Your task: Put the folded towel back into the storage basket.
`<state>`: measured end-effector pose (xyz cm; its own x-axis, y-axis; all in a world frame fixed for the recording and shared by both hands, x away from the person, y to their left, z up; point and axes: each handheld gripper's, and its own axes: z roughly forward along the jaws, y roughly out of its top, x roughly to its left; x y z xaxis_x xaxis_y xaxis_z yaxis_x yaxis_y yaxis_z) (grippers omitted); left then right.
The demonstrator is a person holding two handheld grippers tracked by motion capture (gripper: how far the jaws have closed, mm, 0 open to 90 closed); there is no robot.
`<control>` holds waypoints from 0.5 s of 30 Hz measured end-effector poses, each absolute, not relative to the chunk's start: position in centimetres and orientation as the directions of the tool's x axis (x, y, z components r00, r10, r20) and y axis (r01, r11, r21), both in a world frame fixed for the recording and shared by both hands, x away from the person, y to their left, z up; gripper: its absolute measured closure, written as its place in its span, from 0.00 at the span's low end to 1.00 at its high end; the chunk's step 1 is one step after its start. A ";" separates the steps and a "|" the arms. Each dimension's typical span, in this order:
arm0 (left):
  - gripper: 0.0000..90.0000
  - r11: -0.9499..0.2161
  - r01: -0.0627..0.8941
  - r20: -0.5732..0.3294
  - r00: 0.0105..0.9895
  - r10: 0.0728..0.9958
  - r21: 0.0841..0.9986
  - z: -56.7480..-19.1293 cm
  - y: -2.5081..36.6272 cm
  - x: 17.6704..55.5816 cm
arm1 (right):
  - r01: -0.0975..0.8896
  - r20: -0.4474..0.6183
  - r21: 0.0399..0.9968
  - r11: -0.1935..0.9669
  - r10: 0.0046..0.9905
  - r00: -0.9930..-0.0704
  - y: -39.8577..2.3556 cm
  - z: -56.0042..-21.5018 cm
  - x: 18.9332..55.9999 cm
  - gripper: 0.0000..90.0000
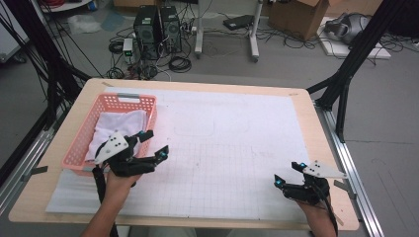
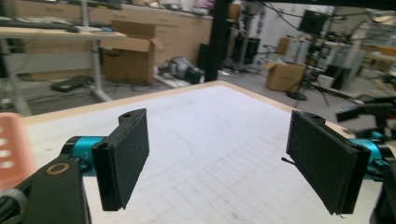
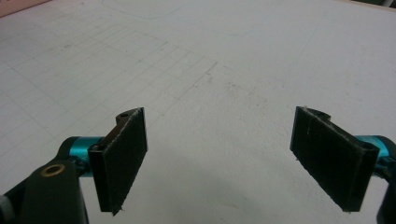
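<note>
A pink plastic basket (image 1: 81,143) stands at the table's left side with a folded white cloth (image 1: 116,126) lying inside it. My left gripper (image 1: 154,143) hovers at the basket's near right corner, open and empty; its black pads (image 2: 126,156) stand wide apart above the white gridded mat (image 2: 210,154). My right gripper (image 1: 287,174) rests low near the table's front right, open too, its pads (image 3: 122,156) spread over the bare mat (image 3: 219,93). A sliver of the basket (image 2: 11,144) shows at the left edge of the left gripper view.
The white gridded mat (image 1: 232,143) covers most of the wooden table (image 1: 306,98). Past the far edge, the floor holds computer towers (image 1: 157,29), cables and cardboard boxes (image 1: 296,17). Black frame posts (image 1: 356,54) stand by the right side.
</note>
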<state>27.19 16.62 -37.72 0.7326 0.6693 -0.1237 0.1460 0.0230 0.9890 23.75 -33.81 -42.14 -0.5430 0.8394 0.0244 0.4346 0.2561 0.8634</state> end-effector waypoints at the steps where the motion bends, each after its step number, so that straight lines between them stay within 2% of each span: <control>1: 0.24 0.025 0.150 -0.130 0.747 0.652 0.988 -37.9 16.2 27.1 | 0.432 0.022 0.865 0.256 0.840 -0.542 -33.8 -42.1 23.7 0.20; 5: 0.24 0.008 0.146 -0.118 0.767 0.631 0.989 -38.4 14.8 26.8 | 0.429 0.025 0.870 0.244 0.846 -0.532 -34.1 -41.9 23.4 0.20; 15: 0.25 -0.093 0.156 -0.061 0.765 0.641 0.983 -39.6 12.4 26.4 | 0.433 0.024 0.868 0.244 0.849 -0.528 -34.1 -42.0 23.4 0.20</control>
